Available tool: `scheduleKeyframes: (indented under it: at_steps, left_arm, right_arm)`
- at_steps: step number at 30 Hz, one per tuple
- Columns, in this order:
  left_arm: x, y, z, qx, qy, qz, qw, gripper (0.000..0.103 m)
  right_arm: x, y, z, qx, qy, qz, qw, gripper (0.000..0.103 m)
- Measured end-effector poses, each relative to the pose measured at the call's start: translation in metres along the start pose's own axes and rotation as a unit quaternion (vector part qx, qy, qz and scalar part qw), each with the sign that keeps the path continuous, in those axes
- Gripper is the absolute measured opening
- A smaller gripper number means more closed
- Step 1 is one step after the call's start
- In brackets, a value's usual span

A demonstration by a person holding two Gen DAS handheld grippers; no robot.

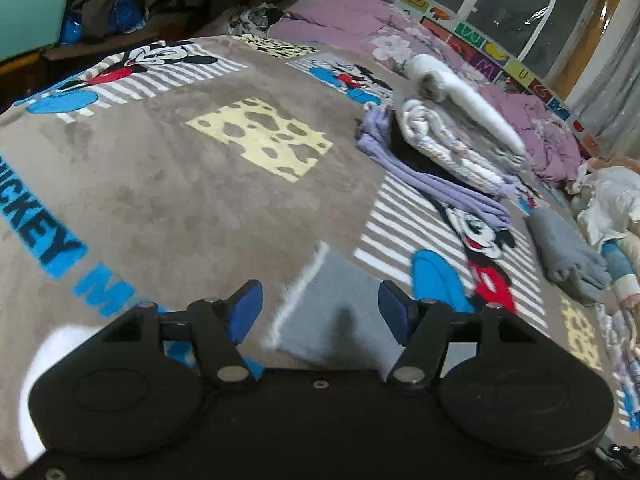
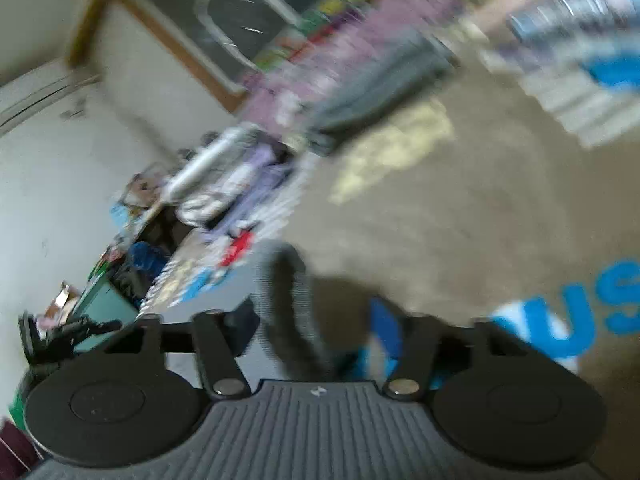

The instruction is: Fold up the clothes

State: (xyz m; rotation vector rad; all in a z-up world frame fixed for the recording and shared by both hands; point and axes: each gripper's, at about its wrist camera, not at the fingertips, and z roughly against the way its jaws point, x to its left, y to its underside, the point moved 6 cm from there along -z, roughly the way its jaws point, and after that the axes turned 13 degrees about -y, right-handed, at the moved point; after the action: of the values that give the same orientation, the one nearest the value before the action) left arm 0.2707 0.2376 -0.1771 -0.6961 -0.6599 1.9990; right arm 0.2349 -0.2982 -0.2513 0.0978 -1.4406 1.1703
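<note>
In the left wrist view my left gripper [image 1: 321, 312] is open, its blue pads [image 1: 248, 312] wide apart just above the bed. A grey garment [image 1: 320, 320] with a white edge lies flat on the Mickey Mouse blanket [image 1: 180, 200] in the gap between them, and neither pad touches it. The right wrist view is blurred by motion. There my right gripper [image 2: 314, 330] also has its fingers apart. A strip of grey ribbed cloth [image 2: 292, 304] stands up between them, nearer the left finger and clear of the right pad [image 2: 386, 332].
A stack of folded clothes [image 1: 452, 148], lilac, black, floral and white, sits at the right of the bed. A folded grey piece [image 1: 568, 252] and a doll [image 1: 612, 200] lie further right. A purple quilt [image 1: 360, 20] lines the back under the window.
</note>
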Motion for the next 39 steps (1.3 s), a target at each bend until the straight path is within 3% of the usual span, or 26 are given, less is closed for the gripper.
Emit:
scheduleKeyframes:
  at_steps: [1, 2, 6, 10, 12, 13, 15, 17, 22, 25, 28, 30, 31, 33, 34, 35, 37, 39]
  left_arm:
    - [0.001, -0.001, -0.006, 0.004, 0.004, -0.001, 1.0, 0.063]
    - [0.001, -0.002, -0.012, 0.009, 0.01, -0.003, 0.9999, 0.063]
    - [-0.003, -0.002, -0.032, 0.023, 0.026, -0.026, 0.999, 0.063]
    - [-0.019, -0.002, -0.042, 0.016, 0.027, -0.092, 0.9953, 0.059]
    - [-0.025, 0.002, -0.045, 0.011, 0.029, -0.12, 0.9923, 0.037]
    - [-0.028, 0.004, -0.046, 0.007, 0.031, -0.133, 0.9906, 0.035]
    - [-0.036, 0.004, -0.042, -0.009, 0.041, -0.158, 0.9865, 0.007]
    - [-0.044, -0.001, -0.03, -0.048, 0.043, -0.185, 0.9807, 0.007]
    - [-0.06, -0.022, 0.018, -0.166, 0.078, -0.198, 0.963, 0.007]
    - [-0.061, -0.029, 0.031, -0.21, 0.091, -0.19, 0.9546, 0.007]
    - [-0.058, -0.033, 0.028, -0.23, 0.107, -0.171, 0.952, 0.007]
    - [-0.056, -0.03, 0.014, -0.223, 0.091, -0.176, 0.9546, 0.008]
    - [-0.055, -0.027, 0.001, -0.201, 0.072, -0.187, 0.9587, 0.008]
    - [-0.054, -0.014, -0.033, -0.12, 0.004, -0.238, 0.9639, 0.019]
    - [-0.053, -0.007, -0.046, -0.095, -0.051, -0.277, 0.9547, 0.02]
    - [-0.053, -0.003, -0.051, -0.099, -0.095, -0.307, 0.9418, 0.019]
    - [-0.055, -0.004, -0.044, -0.115, -0.101, -0.318, 0.9358, 0.02]
    - [-0.059, -0.011, -0.029, -0.13, -0.078, -0.299, 0.9422, 0.023]
  right_arm:
    - [-0.01, -0.002, 0.0, -0.003, 0.001, -0.027, 1.0, 0.018]
    - [-0.015, -0.003, 0.001, -0.007, -0.009, -0.05, 0.999, 0.018]
    - [-0.011, -0.003, 0.004, -0.007, -0.049, -0.057, 0.997, 0.027]
    - [-0.017, -0.009, 0.007, -0.021, -0.087, -0.097, 0.991, 0.031]
    - [-0.014, -0.009, 0.004, -0.015, -0.088, -0.089, 0.992, 0.031]
    - [-0.011, -0.008, 0.002, -0.009, -0.089, -0.081, 0.993, 0.032]
    - [-0.005, -0.005, -0.001, 0.005, -0.088, -0.064, 0.994, 0.032]
    - [-0.001, -0.005, -0.001, 0.002, -0.084, -0.053, 0.995, 0.018]
    - [0.01, -0.008, 0.014, -0.044, -0.102, -0.014, 0.994, 0.016]
    - [0.009, -0.01, 0.02, -0.058, -0.112, -0.018, 0.992, 0.016]
    - [0.005, -0.014, 0.025, -0.072, -0.12, -0.026, 0.99, 0.016]
    - [0.002, -0.013, 0.023, -0.071, -0.108, -0.03, 0.991, 0.016]
    - [-0.001, -0.013, 0.022, -0.07, -0.1, -0.032, 0.992, 0.016]
    - [-0.008, -0.008, 0.014, -0.047, -0.059, -0.04, 0.996, 0.016]
    - [-0.012, -0.005, 0.01, -0.034, -0.039, -0.041, 0.998, 0.016]
    - [-0.011, -0.005, 0.007, -0.028, -0.027, -0.036, 0.999, 0.015]
    - [-0.008, -0.004, 0.005, -0.021, -0.014, -0.02, 0.999, 0.018]
    - [-0.005, -0.005, 0.01, -0.031, -0.013, -0.015, 0.999, 0.024]
